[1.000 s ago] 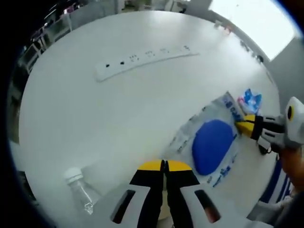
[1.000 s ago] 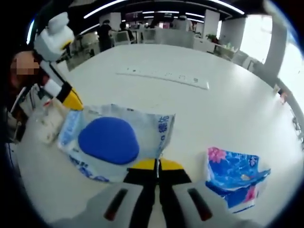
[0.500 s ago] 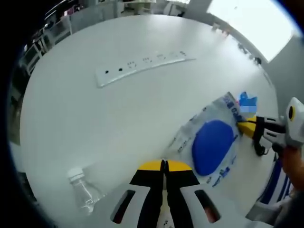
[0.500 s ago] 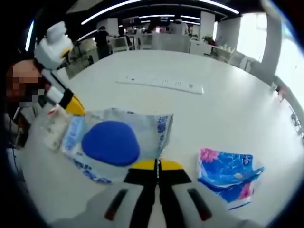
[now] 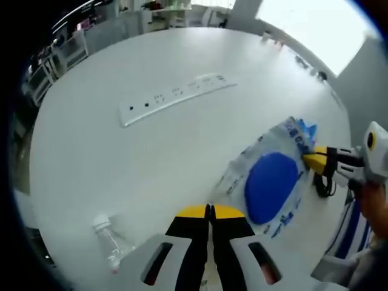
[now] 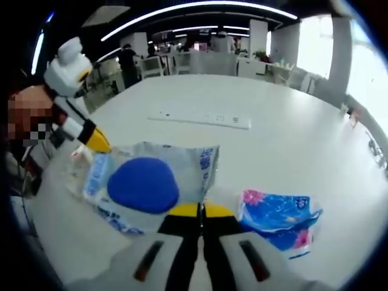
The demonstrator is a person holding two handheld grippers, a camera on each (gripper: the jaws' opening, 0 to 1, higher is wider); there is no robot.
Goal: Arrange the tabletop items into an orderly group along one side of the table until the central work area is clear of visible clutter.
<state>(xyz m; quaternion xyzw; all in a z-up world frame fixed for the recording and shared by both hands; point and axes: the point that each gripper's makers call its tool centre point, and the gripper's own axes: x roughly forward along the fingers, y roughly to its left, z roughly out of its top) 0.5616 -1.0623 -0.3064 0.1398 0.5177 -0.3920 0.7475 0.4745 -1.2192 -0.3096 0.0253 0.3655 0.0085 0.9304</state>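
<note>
Left gripper view: left hand-held gripper (image 5: 210,211) with yellow-tipped jaws pressed together, pinching the near edge of a clear plastic bag (image 5: 270,182) with a big blue oval print, lying flat on the white counter (image 5: 121,163). Opposite end of that bag pinched by the right hand-held gripper (image 5: 312,160), reaching in from the counter's right edge, jaws clenched on it. Just beyond the bag, a sliver of a blue flowered tissue pack (image 5: 306,129), mostly hidden behind the bag. Toward the near left edge, a clear plastic bottle (image 5: 109,237) with a white cap, lying on its side, well apart from the bag. Across the middle of the counter, a long white power strip (image 5: 173,98), apart from everything else. Right gripper view: right hand-held gripper (image 6: 200,210) clamped shut on the bag (image 6: 148,185); tissue pack (image 6: 280,219) just beside the jaws on the right, close to the bag; left hand-held gripper (image 6: 100,144) at the bag's far left corner; power strip (image 6: 200,119) beyond, toward the counter's (image 6: 291,151) far side; desks, chairs and people in the office behind.
</note>
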